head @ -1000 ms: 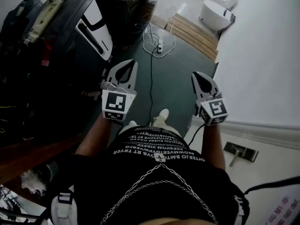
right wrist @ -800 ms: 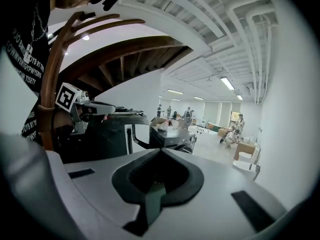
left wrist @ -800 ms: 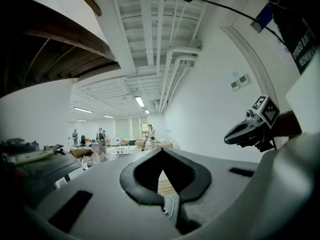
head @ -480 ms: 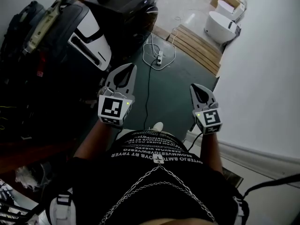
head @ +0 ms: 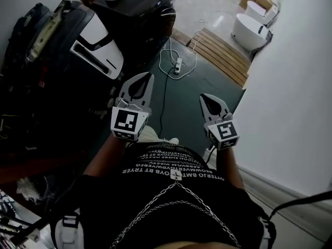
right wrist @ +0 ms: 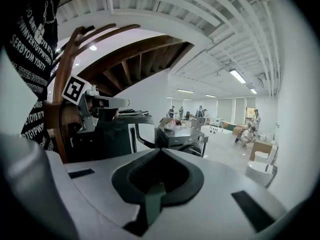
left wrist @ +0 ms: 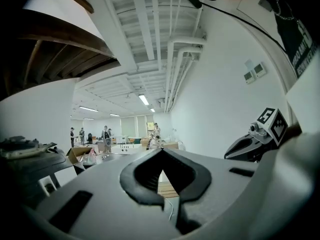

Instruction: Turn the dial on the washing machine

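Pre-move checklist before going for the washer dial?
1. Left gripper empty: ok, jaws together with nothing between them.
2. Right gripper empty: ok, jaws together with nothing between them.
3. Jaws open to take the dial: not ok, both grippers are shut.
4. Washing machine in view: ok, the dark unit ahead across the green floor.
5. Dial located: cannot tell, the front panel is too small and dark in every view.
6. Machine within reach: not ok, it stands well beyond both grippers.
7. Walking path: not ok, a power strip and its cable lie on the floor in between.
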The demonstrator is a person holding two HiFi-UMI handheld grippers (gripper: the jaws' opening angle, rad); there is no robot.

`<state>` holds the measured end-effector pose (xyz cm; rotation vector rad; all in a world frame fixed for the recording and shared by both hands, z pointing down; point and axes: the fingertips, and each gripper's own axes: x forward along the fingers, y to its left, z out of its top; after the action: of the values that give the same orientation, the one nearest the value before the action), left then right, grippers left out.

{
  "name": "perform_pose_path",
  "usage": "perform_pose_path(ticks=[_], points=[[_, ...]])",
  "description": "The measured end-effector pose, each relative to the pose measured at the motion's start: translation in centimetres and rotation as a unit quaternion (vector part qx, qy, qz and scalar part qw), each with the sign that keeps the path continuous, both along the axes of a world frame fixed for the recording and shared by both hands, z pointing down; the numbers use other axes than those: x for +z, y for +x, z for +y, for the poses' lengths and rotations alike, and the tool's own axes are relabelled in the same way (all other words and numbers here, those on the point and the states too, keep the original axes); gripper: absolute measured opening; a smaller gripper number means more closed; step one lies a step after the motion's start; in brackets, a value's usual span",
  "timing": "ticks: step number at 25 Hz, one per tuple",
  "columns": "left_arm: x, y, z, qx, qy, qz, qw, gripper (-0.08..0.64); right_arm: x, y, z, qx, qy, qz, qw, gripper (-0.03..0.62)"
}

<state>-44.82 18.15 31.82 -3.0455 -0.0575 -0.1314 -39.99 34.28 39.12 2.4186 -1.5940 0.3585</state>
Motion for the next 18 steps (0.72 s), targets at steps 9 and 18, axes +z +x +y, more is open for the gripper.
perform_pose_path(ticks=[9, 18], points=[[3.1, 5.1, -5.9, -0.009, 0.025, -0.016, 0.9995, 0.006, 3.2, 7.0, -4.8, 0.022, -0.003, -0.017, 1.0, -0.003], [2.6, 14.5, -14.6, 0.031, 0.045, 0.004, 0.9985, 0.006, 0.3, 15.5, -14.1, 0.044, -0.002, 0.013, 0.999, -0.003]])
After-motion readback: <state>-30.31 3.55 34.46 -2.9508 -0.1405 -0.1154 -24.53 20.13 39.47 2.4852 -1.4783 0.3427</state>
